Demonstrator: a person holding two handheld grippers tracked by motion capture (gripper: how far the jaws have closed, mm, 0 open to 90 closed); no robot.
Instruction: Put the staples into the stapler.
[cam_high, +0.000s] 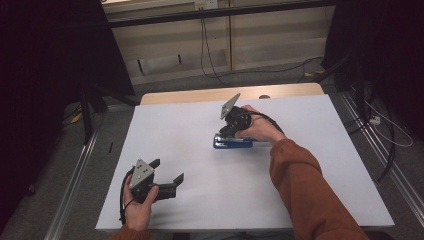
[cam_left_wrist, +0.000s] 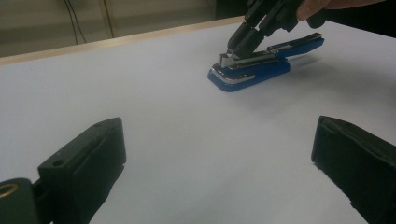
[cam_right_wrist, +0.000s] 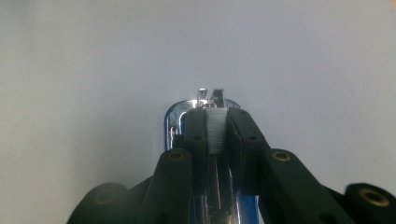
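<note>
Broad white rectangular table (cam_high: 200, 200) with a light wooden far edge; near its middle, lying flat, a blue plastic stapler with chrome metal track (cam_left_wrist: 252, 67). Left gripper (cam_high: 167, 172) resting at the near left corner, well apart from the stapler, jaws spread wide on nothing. Right gripper (cam_right_wrist: 217, 126) angled down, narrow jaws clamped on a white strip of staples over the stapler's track

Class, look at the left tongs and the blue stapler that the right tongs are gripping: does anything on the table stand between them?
Nothing visible does. From the open left tongs to the blue stapler there is only bare white table. The right tongs are clamped on a strip of staples in the stapler.
</note>
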